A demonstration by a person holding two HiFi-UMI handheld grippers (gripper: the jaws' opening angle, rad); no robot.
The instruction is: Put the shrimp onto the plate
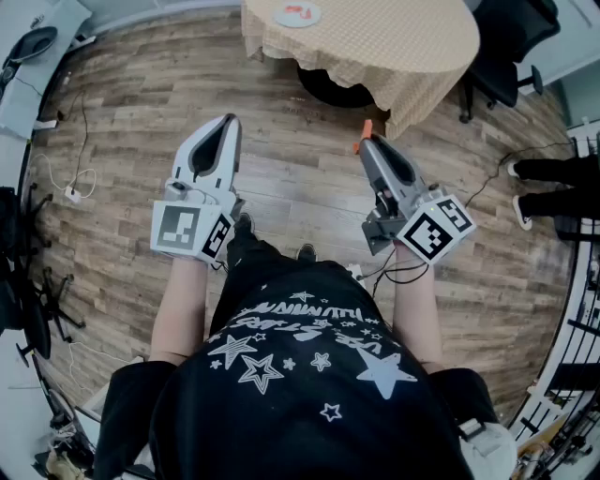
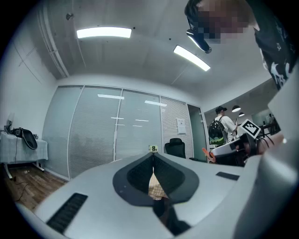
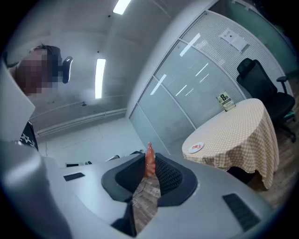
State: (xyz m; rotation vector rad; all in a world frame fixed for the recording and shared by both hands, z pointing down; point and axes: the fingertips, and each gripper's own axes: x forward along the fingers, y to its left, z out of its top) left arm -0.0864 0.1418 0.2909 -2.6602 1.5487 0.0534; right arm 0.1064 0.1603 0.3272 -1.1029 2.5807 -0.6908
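An orange shrimp (image 1: pixel 362 135) sticks out from the tip of my right gripper (image 1: pixel 367 141), which is shut on it. In the right gripper view the shrimp (image 3: pixel 149 159) stands pinched between the dark pads. A white plate (image 1: pixel 297 14) with a red item on it lies on the round table with the tan checked cloth (image 1: pixel 394 42), far ahead of both grippers; the same plate (image 3: pixel 195 147) shows on the table (image 3: pixel 233 135) in the right gripper view. My left gripper (image 1: pixel 229 122) is held at waist height over the wooden floor, jaws shut with nothing between them (image 2: pixel 153 157).
A black office chair (image 1: pixel 506 47) stands right of the table. A person's legs (image 1: pixel 548 187) are at the far right. Cables (image 1: pixel 70 183) trail on the floor at left beside a desk (image 1: pixel 28 66). A glass partition wall (image 2: pixel 117 126) lies ahead.
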